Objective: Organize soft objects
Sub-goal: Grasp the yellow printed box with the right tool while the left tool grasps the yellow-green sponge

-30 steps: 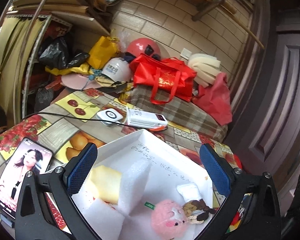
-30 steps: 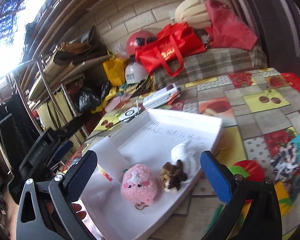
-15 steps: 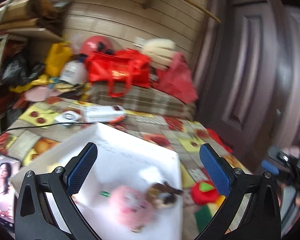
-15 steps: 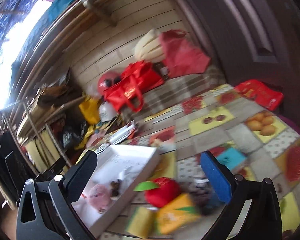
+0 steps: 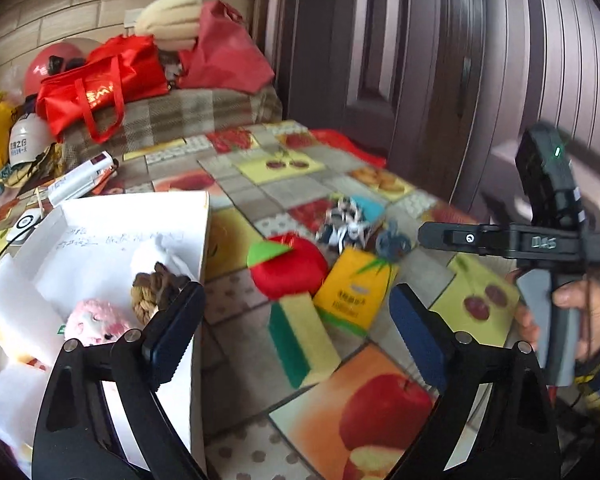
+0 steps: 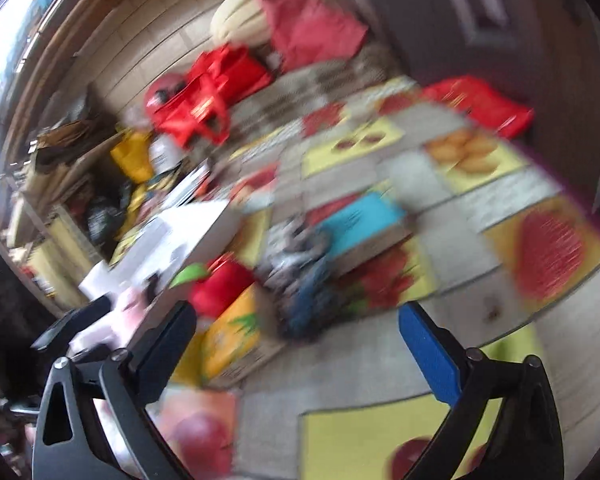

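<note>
A white box [image 5: 112,240] on the fruit-pattern tablecloth holds a pink plush [image 5: 96,322], a brown-haired doll [image 5: 156,284] and white foam blocks [image 5: 8,300]. To its right lie a red plush apple [image 5: 288,266], a yellow-green sponge [image 5: 302,342], a yellow packet [image 5: 354,292], a black-and-white toy [image 5: 346,228] and a grey-blue toy [image 5: 392,242]. My left gripper [image 5: 296,340] is open and empty above the sponge. My right gripper [image 6: 298,344] is open and empty; its view is blurred, showing the apple [image 6: 220,280] and yellow packet [image 6: 232,334]. The right gripper's body also shows in the left wrist view [image 5: 548,240].
Red bags [image 5: 100,80], a helmet [image 5: 24,142] and foam rolls [image 5: 172,16] are piled on a plaid bench at the back. A white device [image 5: 80,178] and a cabled puck [image 5: 26,222] lie behind the box. A dark door [image 5: 440,60] stands to the right.
Both grippers have swung right, from over the white box to the loose toys beside it. The right gripper has come into the left wrist view. Both stay open.
</note>
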`<action>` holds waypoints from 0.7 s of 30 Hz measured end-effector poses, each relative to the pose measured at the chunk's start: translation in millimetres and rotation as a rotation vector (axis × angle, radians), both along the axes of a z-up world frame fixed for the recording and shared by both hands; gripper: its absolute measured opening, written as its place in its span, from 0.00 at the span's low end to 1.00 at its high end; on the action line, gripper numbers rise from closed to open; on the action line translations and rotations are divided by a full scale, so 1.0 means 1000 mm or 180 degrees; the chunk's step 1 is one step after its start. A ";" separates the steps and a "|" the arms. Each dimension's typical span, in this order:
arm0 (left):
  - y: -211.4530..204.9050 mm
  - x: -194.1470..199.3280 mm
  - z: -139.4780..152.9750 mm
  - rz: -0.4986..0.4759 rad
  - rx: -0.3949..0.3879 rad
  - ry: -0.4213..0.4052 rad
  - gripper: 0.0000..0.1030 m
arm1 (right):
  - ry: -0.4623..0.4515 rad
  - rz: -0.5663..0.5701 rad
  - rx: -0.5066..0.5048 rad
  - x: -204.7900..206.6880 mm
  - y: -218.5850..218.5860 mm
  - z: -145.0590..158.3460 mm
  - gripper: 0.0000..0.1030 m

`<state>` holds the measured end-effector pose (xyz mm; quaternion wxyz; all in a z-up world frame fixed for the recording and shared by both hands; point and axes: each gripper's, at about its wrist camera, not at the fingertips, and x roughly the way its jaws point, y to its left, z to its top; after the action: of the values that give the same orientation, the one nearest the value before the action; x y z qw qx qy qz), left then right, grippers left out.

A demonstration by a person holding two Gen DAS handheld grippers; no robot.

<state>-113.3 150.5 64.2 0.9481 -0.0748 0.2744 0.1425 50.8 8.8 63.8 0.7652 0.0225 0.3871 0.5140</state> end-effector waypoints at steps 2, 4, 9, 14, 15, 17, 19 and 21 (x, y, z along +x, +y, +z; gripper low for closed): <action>-0.004 0.005 -0.009 -0.0072 0.0019 0.0170 0.91 | 0.0054 0.0139 -0.0115 -0.011 0.008 -0.005 0.96; -0.011 0.009 -0.015 -0.0168 0.0052 0.0294 0.91 | 0.0197 0.0297 -0.0223 -0.019 0.018 -0.011 0.95; -0.022 0.018 -0.028 -0.0246 0.0138 0.0497 0.91 | 0.0764 0.0430 -0.0172 -0.019 0.032 -0.029 0.86; -0.010 0.023 -0.037 -0.0147 0.0010 0.0563 0.78 | 0.1118 0.0281 -0.0062 -0.009 0.040 -0.040 0.69; -0.008 0.024 -0.039 -0.0138 -0.0015 0.0577 0.75 | 0.1132 0.0276 -0.0081 -0.008 0.042 -0.041 0.57; -0.007 0.026 -0.043 -0.0098 0.0002 0.0633 0.62 | 0.1177 0.0300 -0.0101 -0.008 0.042 -0.044 0.29; -0.008 0.028 -0.044 -0.0083 0.0052 0.0662 0.62 | 0.1184 0.0309 -0.0067 -0.010 0.036 -0.044 0.28; -0.009 0.029 -0.046 -0.0101 0.0044 0.0677 0.60 | 0.1146 0.0302 0.0002 -0.011 0.027 -0.042 0.26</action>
<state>-84.1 141.8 18.5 0.9162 -0.0483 0.3737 0.1366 39.8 35.4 21.8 0.6583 0.0962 0.5182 0.5374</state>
